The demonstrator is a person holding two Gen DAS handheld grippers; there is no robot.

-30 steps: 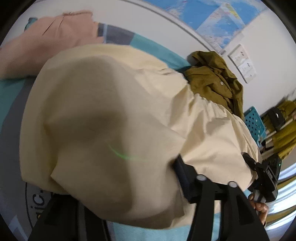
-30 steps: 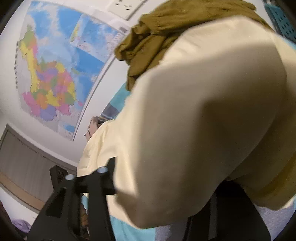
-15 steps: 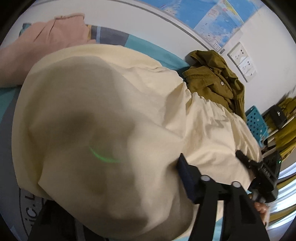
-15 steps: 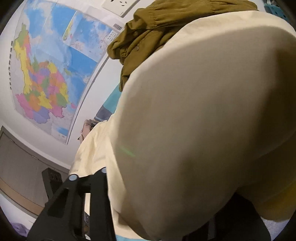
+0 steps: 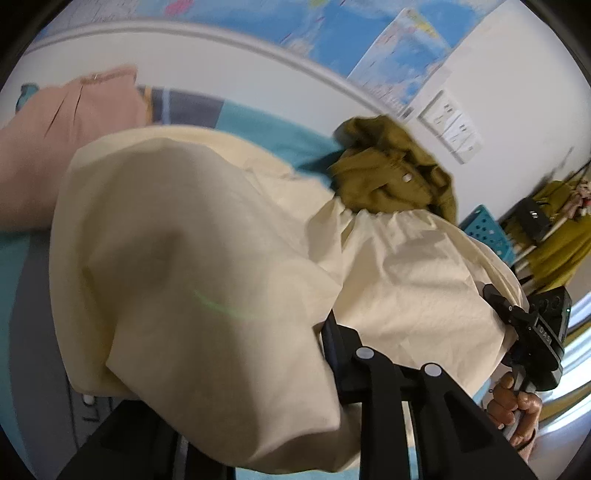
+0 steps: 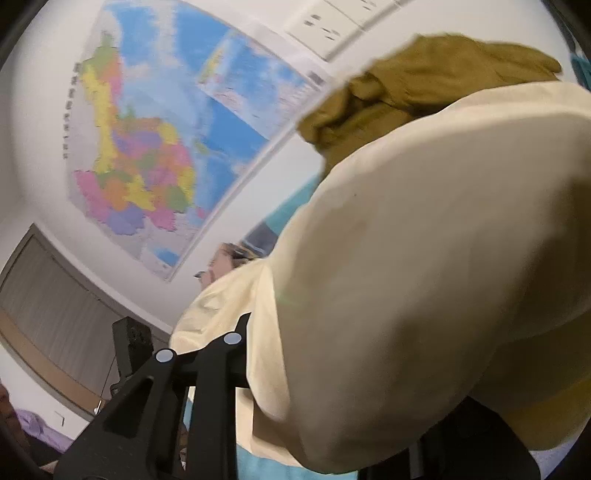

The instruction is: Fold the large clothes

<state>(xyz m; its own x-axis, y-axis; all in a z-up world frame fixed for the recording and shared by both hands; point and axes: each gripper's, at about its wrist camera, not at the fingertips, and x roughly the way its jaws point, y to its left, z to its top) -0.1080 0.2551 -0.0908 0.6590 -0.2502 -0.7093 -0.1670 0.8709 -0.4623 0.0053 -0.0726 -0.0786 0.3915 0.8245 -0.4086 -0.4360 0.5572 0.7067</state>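
Left wrist view
- Cream garment [image 5: 207, 266]: fills the middle of the frame, bunched and draped over the left gripper, lifted off the teal bed sheet [image 5: 266, 129]; a gathered waistband edge runs toward 2 o'clock.
- Left gripper [image 5: 258, 387]: its black right finger [image 5: 343, 354] shows at 5 o'clock; the other finger is under the cloth. The jaws are closing with the cream fabric between them; fabric covers the pads, so a firm pinch cannot be told.
- Right gripper [image 5: 517, 317]: at 4 o'clock, at the far edge of the same garment, its tip against the cloth edge; the person's hand [image 5: 513, 406] grips its handle below.
- Olive shirt [image 5: 391, 173]: crumpled at 1 o'clock, just beyond the cream garment, by the wall.
- Pink garment [image 5: 70, 140]: at 10 o'clock, lying on the bed.
- Blue perforated basket [image 5: 487, 232]: at 3 o'clock, beyond the bed.
- Wall map [image 5: 369, 33]: at 12 o'clock.

Right wrist view
- Cream garment [image 6: 424, 277]: covers the right half of the frame, hanging over the gripper.
- Right gripper [image 6: 295, 387]: one black finger [image 6: 221, 362] visible at 7 o'clock, the other hidden by cloth. The jaws are closing with cream fabric between them; contact at the pads is hidden.
- Olive shirt [image 6: 399, 92]: at 1 o'clock, above the cream cloth.
- Wall map [image 6: 166, 140]: at 10 o'clock.
- Socket plate [image 6: 332, 26]: at 12 o'clock.
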